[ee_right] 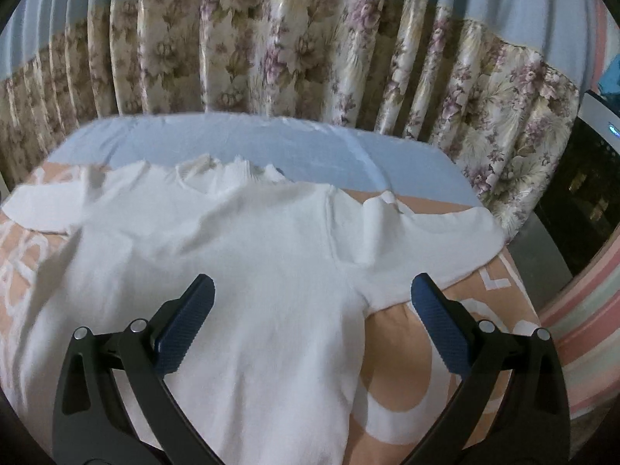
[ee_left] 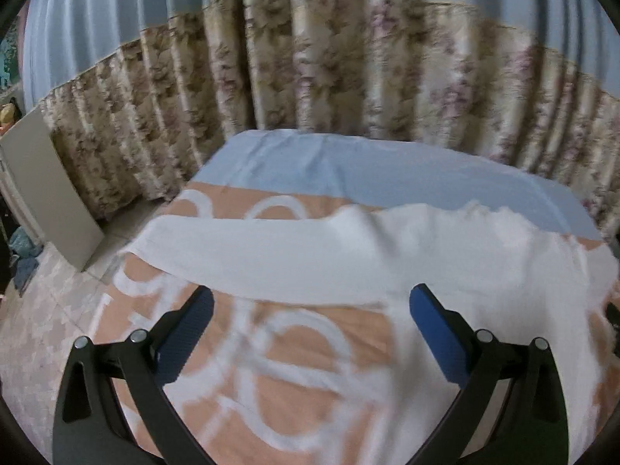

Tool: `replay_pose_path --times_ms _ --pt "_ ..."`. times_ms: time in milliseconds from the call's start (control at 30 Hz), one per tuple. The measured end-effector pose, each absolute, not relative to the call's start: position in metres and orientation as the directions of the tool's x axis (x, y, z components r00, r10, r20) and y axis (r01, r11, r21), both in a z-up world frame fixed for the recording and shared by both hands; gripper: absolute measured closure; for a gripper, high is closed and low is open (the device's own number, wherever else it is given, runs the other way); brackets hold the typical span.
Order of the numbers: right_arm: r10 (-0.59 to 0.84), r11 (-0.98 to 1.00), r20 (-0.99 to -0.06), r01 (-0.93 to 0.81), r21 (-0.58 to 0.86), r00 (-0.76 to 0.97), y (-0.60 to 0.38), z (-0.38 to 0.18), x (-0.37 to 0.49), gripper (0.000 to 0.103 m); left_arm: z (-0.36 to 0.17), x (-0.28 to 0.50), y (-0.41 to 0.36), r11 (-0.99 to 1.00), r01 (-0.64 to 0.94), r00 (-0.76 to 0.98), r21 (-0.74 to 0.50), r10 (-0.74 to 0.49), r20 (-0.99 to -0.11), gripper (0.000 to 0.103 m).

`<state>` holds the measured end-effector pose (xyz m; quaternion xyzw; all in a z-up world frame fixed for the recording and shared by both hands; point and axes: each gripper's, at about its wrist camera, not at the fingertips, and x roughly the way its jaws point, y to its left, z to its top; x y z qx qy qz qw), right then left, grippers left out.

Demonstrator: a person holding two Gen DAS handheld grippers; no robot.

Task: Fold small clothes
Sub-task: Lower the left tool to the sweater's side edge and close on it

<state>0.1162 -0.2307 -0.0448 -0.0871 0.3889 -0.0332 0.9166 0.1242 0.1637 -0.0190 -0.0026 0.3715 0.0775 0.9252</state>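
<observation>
A small white knit long-sleeved shirt [ee_right: 248,255] lies flat, sleeves spread. Its body runs between the right jaws. One sleeve lies just ahead of the left jaws.

Shirt [ee_right: 232,255]: lay spread on the bed [ee_right: 407,162], filling the centre of the right wrist frame, one sleeve reaching toward the right.
Left hand-held gripper [ee_left: 310,317]: lower centre of its frame, fingers apart over the bed, the shirt's sleeve [ee_left: 252,259] just beyond them.
Right hand-held gripper [ee_right: 312,310]: lower centre, fingers apart over the shirt.
Curtain [ee_right: 290,46]: hung behind the bed, across the top.
Board [ee_left: 50,186]: stood left of the bed.
</observation>
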Motion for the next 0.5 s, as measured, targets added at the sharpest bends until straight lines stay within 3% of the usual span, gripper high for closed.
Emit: replay_pose_path --times_ms 233,500 --pt "-0.160 0.974 -0.702 -0.006 -0.227 0.694 -0.231 -0.054 0.141 0.003 -0.031 0.168 0.247 0.958 -0.283 0.686 0.042 0.233 -0.689 0.002" --pt "-0.213 0.961 -0.708 0.011 -0.278 0.673 -0.234 -0.072 0.153 0.003 -0.069 0.189 0.355 0.863 -0.461 0.594 -0.207 0.127 -0.795 0.002"
